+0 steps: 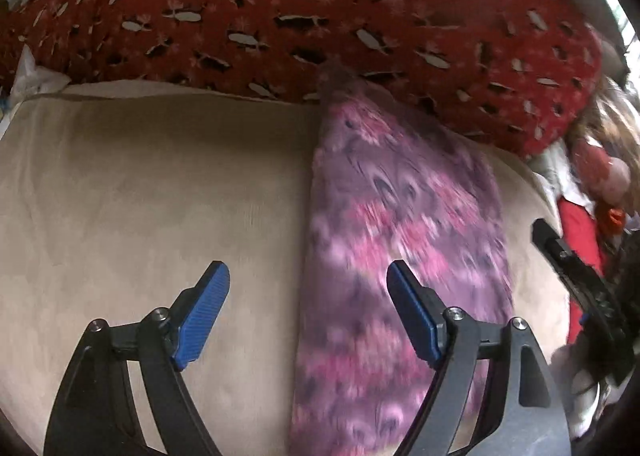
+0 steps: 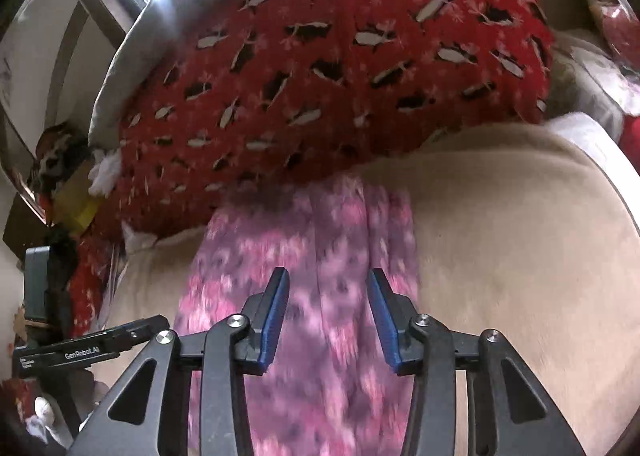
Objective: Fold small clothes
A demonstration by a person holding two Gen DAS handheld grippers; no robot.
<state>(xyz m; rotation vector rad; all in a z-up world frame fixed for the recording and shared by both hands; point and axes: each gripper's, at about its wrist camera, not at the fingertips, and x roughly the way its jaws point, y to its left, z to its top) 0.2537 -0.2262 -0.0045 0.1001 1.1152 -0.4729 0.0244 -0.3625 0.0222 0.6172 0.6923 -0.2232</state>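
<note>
A pink and purple patterned cloth [image 1: 404,232] lies as a long narrow strip on a beige cushion [image 1: 152,192]. It also shows in the right wrist view [image 2: 316,256], blurred. My left gripper [image 1: 308,276] is open and empty, its left finger over the bare cushion, its right finger over the cloth. My right gripper [image 2: 328,284] is open and empty, with both blue pads [image 2: 276,312] above the cloth. The right gripper's body shows at the right edge of the left wrist view [image 1: 576,272].
A large red fabric with a black-and-white print [image 1: 320,12] lies piled behind the cushion, over the cloth's far end [image 2: 328,56]. Red items and clutter [image 1: 592,192] sit to the right. A yellow box [image 2: 76,204] and window frame are at the left.
</note>
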